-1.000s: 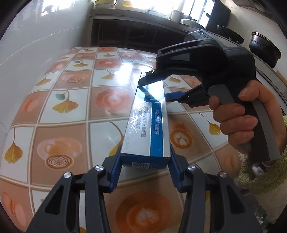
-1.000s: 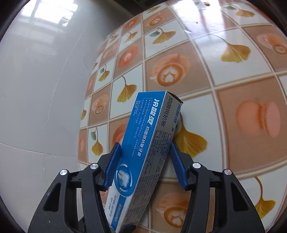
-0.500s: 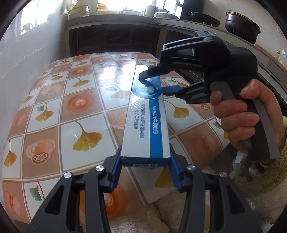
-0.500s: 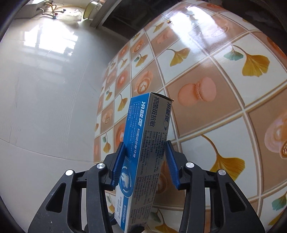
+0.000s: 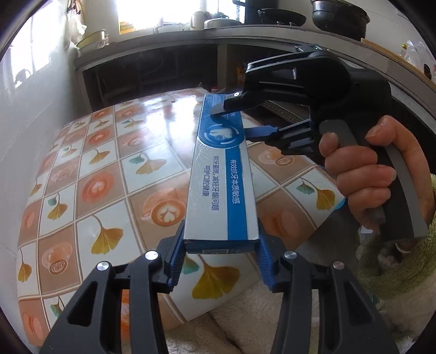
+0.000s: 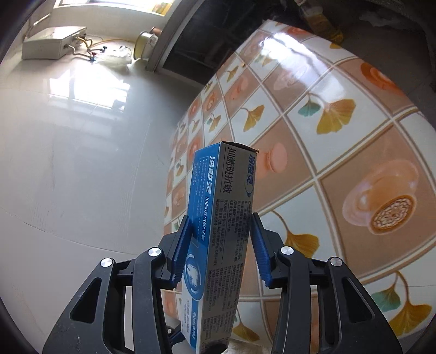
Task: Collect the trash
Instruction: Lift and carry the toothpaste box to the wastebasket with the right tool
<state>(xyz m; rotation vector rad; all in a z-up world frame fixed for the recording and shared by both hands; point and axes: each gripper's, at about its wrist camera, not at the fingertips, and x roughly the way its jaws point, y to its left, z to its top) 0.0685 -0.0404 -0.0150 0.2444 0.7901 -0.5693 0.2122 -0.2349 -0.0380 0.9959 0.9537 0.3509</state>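
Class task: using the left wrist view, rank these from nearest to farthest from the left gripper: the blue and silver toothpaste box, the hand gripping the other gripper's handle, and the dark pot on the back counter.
1. Blue and silver toothpaste box: between the left gripper pads, centre.
2. Hand: on the right, mid-distance.
3. Dark pot: upper right, on the back counter.

My left wrist camera is sitting just behind the left gripper (image 5: pixel 220 245), looking forward and down across the table (image 5: pixel 109 168) toward a dark counter (image 5: pixel 218 35) at the back. My right wrist camera is riding behind the right gripper (image 6: pixel 220 245), facing down over the table (image 6: pixel 340 163) toward a pale wall (image 6: pixel 81 163). Both views are sharing, very close up, the toothpaste box (image 5: pixel 222 174) (image 6: pixel 223 217); the left view is also catching the right gripper (image 5: pixel 234 117) from the side.
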